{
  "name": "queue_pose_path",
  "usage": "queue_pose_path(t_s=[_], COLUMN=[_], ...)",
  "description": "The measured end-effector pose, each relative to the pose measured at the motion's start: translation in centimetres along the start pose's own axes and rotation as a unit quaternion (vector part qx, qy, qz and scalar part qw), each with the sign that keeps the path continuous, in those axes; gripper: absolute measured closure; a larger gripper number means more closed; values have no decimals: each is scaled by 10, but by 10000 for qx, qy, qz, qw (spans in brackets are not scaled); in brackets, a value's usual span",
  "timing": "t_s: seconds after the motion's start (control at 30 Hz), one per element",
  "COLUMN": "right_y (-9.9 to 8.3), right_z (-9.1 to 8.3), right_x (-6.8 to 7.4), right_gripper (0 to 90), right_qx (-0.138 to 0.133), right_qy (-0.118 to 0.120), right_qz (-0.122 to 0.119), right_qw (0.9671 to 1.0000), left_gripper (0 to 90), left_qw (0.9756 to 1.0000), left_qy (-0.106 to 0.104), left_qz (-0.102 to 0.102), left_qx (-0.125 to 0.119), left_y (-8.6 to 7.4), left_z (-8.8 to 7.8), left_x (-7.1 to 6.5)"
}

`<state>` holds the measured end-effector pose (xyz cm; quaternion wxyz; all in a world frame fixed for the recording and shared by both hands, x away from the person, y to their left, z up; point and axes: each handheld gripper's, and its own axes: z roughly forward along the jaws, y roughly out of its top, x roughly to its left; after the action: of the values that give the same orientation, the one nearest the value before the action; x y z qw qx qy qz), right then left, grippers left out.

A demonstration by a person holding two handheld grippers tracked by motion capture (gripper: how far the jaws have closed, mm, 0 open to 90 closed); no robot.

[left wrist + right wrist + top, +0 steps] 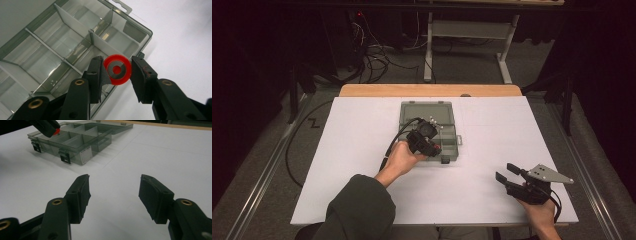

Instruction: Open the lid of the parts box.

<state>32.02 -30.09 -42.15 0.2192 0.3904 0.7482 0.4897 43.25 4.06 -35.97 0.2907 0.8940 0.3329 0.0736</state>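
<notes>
A red ring (117, 70) with a grey metal centre sits between the jaws of my left gripper (117, 60), which is shut on it. The ring hangs just above the near corner of a clear grey compartment box (72, 23), whose compartments look empty. In the high view the left gripper (432, 145) hovers over the box (453, 146) at the table's middle, with the ring (437, 148) a red spot at its tip. My right gripper (506, 172) rests near the front right of the table, open, its jaws (113, 182) wide apart over bare white surface.
The box's lid (120, 126) lies open flat on its far side, and two latches (65, 157) hang on its near wall. The white table top (362, 150) has a wooden strip (429, 90) along its far edge. Cables and a desk frame stand on the floor beyond.
</notes>
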Motion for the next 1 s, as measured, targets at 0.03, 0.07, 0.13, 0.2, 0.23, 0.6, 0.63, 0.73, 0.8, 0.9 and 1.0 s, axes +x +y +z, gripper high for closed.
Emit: queue_pose_path(t_s=[0.03, 0.07, 0.13, 0.2, 0.23, 0.6, 0.63, 0.73, 0.8, 0.9, 1.0], right_y=[0, 0, 0, 0, 0, 0, 0, 0, 0, 0, 0], right_z=[0, -1, 0, 0, 0, -1, -1, 0, 0, 0, 0], right_x=[0, 0, 0, 0, 0, 0, 1, 0, -1, 0, 0], right_gripper=[438, 438, 438, 438, 438, 438, 438, 437, 437, 436, 436], right_qx=[-1, -6, -6, 5, -7, -2, -2, 9, 17, 19, 21], right_qy=[-14, -24, -33, -27, -32, -10, 3, 4, 10, 14, 9], right_qz=[-10, -1, -4, -7, -5, -17, -16, -16, 12, 1, -15], right_qw=[10000, 10000, 10000, 10000, 10000, 10000, 10000, 10000, 10000, 10000, 10000], left_gripper=[621, 621, 622, 622, 622, 622, 622, 622, 622, 622, 622], left_qw=[10000, 10000, 10000, 10000, 9999, 9997, 9997, 9997, 9996, 9994, 9991], left_qy=[12, 15, 9, 44, 52, 158, 170, 191, 202, 243, 281], left_qz=[-19, -13, -4, -5, -42, -86, -107, -77, -116, -204, -285], left_qx=[-34, -43, -72, -62, -78, -144, -164, -158, -163, -140, -104], left_y=[1, 1, 2, 2, 2, 4, 6, 10, 12, 14, 15], left_z=[-1, -1, -3, -4, -4, -6, -6, -7, -8, -8, -7], left_x=[0, 0, 1, 2, 3, 12, 12, 14, 16, 21, 26])
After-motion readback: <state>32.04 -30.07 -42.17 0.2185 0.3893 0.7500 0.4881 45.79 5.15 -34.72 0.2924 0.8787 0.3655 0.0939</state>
